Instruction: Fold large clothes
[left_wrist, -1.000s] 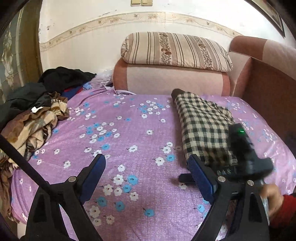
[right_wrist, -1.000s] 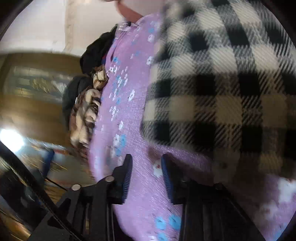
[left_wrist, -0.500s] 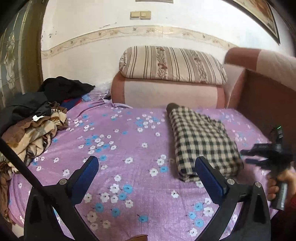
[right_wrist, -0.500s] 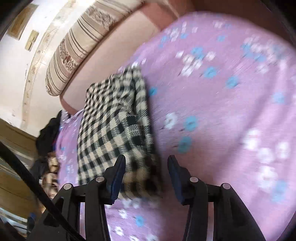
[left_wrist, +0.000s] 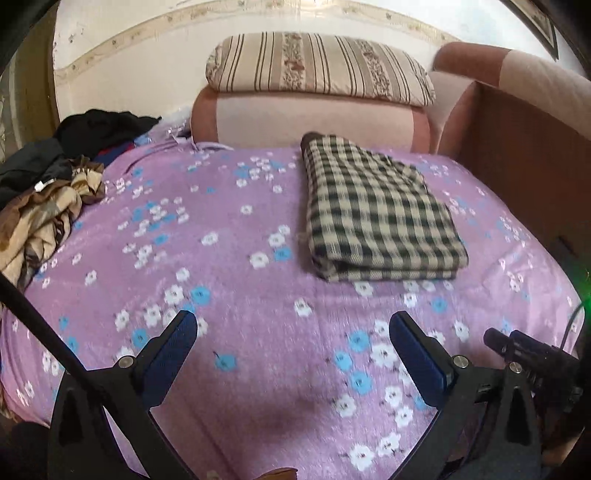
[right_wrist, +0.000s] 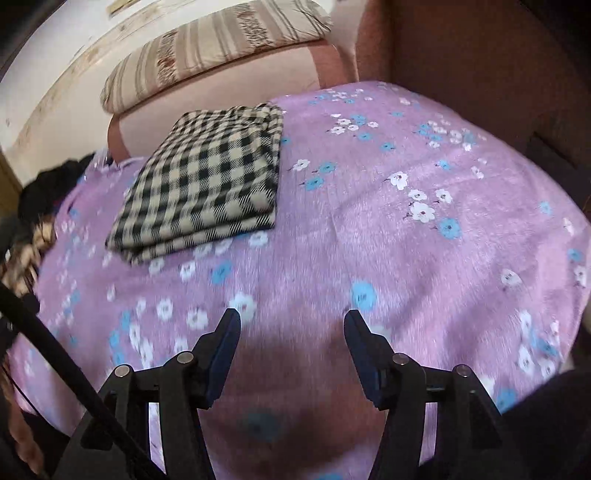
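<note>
A: Where is the folded black-and-cream checked cloth (left_wrist: 380, 214) lying?

B: At one o'clock on the purple floral bed (left_wrist: 229, 266); left gripper (left_wrist: 291, 350) fully spread, right gripper (right_wrist: 291, 345) opening, both holding nothing. Fetching the heaped clothes (left_wrist: 44, 206) at ten o'clock looks next.

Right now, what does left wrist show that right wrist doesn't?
Left wrist only: the open left gripper, the right gripper's body low at right, and the black top of the clothes pile in sharp view.

Right wrist only: the right gripper, jaws opening with nothing between them.

Both: the folded checked garment lying free on the purple floral bedspread, the striped pillow behind it, and the unfolded pile at left.
</note>
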